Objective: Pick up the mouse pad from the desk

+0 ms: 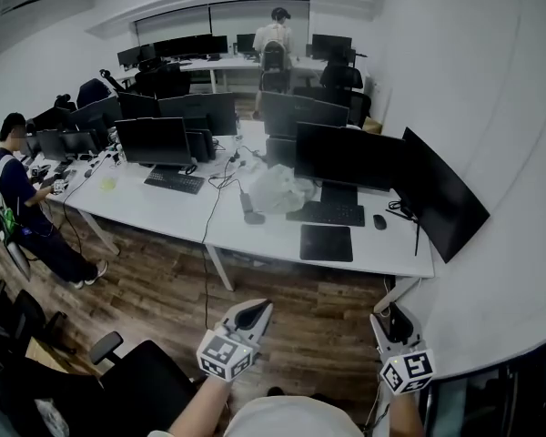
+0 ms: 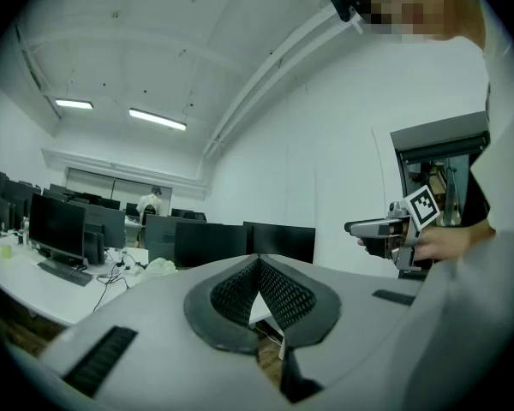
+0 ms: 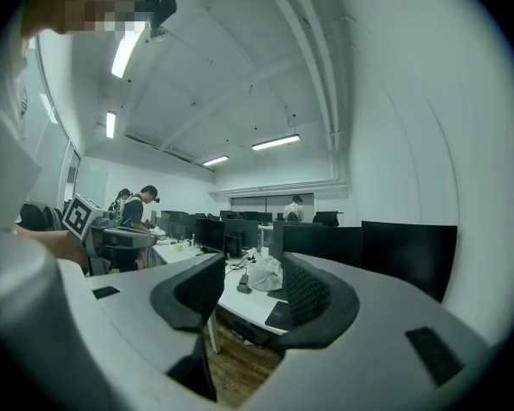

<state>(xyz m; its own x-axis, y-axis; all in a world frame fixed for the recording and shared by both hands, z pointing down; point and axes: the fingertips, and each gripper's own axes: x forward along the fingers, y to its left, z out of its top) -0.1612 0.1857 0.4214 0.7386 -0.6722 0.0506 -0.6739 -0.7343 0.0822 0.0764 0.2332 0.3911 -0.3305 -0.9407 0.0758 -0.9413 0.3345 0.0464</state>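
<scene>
Mouse pad (image 1: 326, 242) lies flat on the desk (image 1: 255, 237), just beside the keyboard (image 1: 326, 213). Left gripper (image 1: 257, 311) has its jaws together and empty. Right gripper (image 1: 391, 320) has its jaws apart and empty, well short of the desk.

Head view high, gripper views level, sharing desk (image 1: 382, 248).

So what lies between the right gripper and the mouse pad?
Head view: only wood floor and the front strip of the desk separate the open right gripper from the mouse pad.
</scene>
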